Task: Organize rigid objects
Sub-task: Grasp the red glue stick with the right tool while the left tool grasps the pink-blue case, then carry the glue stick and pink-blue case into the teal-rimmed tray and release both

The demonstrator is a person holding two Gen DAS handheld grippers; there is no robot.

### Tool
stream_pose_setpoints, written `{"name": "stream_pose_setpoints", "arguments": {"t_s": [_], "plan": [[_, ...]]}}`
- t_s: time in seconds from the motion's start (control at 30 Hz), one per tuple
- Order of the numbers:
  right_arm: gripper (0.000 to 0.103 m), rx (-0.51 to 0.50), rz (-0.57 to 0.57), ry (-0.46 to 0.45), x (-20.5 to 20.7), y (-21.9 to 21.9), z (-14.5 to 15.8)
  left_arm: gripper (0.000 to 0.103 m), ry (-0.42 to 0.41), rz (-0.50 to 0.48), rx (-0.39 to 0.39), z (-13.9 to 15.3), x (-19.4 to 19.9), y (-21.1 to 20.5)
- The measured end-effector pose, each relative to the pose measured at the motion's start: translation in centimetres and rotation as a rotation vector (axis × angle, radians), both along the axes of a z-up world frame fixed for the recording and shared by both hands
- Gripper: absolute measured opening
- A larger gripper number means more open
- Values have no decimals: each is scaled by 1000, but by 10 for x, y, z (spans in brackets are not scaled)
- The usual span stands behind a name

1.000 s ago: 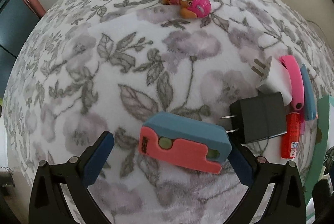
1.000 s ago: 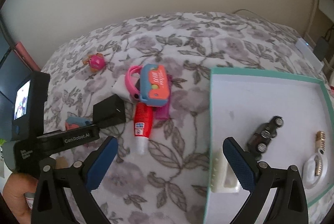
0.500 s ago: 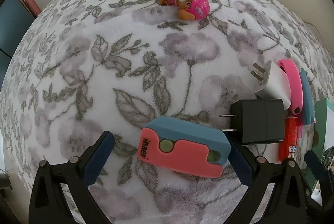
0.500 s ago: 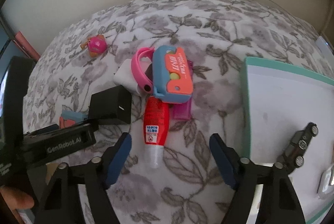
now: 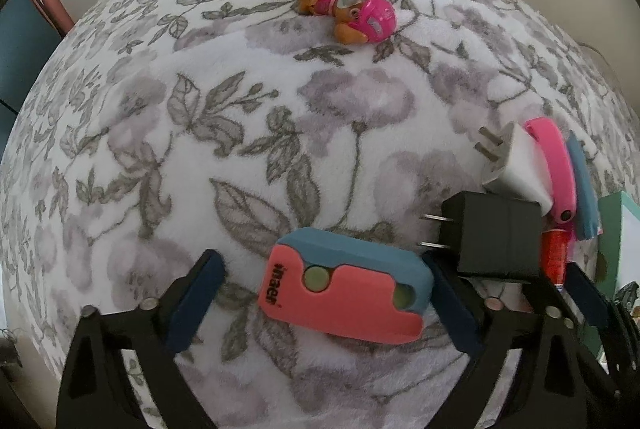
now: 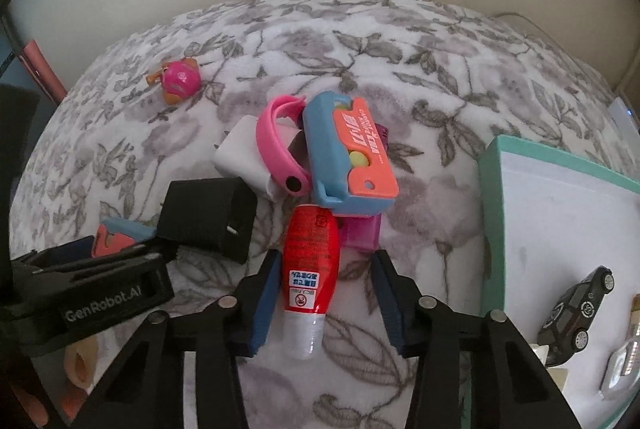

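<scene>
Here, on the floral blanket (image 6: pixel 460 69), your right gripper (image 6: pixel 326 303) is closing around the red tube (image 6: pixel 310 261); the near pad touches, the far one is apart, so centre before squeezing. Your left gripper (image 5: pixel 320 303), closing but wide, straddles the pink-and-blue case (image 5: pixel 344 295) ungripped. Lift straight: the black charger (image 6: pixel 208 219) crowds nearby, while the teal-rimmed tray (image 6: pixel 490 197) offers room.

The magenta case (image 6: pixel 360 235) lies mostly hidden under the blue-and-orange box (image 6: pixel 348 153).
</scene>
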State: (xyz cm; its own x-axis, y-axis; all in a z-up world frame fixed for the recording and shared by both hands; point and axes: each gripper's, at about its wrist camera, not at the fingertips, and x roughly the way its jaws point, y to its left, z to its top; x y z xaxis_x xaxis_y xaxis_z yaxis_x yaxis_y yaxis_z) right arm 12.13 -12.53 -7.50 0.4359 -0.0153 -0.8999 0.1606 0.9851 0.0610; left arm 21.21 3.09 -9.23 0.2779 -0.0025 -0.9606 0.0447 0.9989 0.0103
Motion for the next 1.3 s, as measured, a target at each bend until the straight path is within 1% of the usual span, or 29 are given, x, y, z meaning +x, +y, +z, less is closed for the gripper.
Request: {"name": "stream_pose_setpoints", "arguments": {"t_s": [0.07,0.1,0.2,0.27,0.43,0.6,0.67,0.8,0.87,0.97,1.1,1.17,1.3], "plan": [[39,-11,0,2,-1,0,0,89,-7,-14,6,2,0,-4],[36,-14,-1,2,-2,-1,0,84,-9,-20,5,3,-1,-6],[31,-10,-3,4,-6,-3,2,74,-17,-46,2,7,-2,-13],[30,-13,-1,7,-8,-3,2,74,-21,-53,20,8,-2,-17],[30,-15,8,15,-14,-2,2,74,-6,-48,33,8,-6,-22],[30,-14,17,34,-23,-1,4,74,0,-47,61,8,-21,-27],[30,-7,16,43,-26,-1,5,74,9,-37,60,8,-28,-26],[30,24,-1,63,-35,-4,7,74,11,-27,101,10,-40,-28],[30,47,-7,69,-39,-7,8,74,10,-24,105,12,-46,-30],[30,59,-16,68,-46,-11,12,74,-1,-21,92,21,-57,-33],[30,79,-31,51,-55,-19,22,74,-31,-22,87,43,-68,-43],[30,90,-43,36,-61,-26,30,74,-54,-6,78,54,-74,-49],[30,86,-56,3,-69,-35,46,74,-98,-19,70,76,-84,-63]]}}
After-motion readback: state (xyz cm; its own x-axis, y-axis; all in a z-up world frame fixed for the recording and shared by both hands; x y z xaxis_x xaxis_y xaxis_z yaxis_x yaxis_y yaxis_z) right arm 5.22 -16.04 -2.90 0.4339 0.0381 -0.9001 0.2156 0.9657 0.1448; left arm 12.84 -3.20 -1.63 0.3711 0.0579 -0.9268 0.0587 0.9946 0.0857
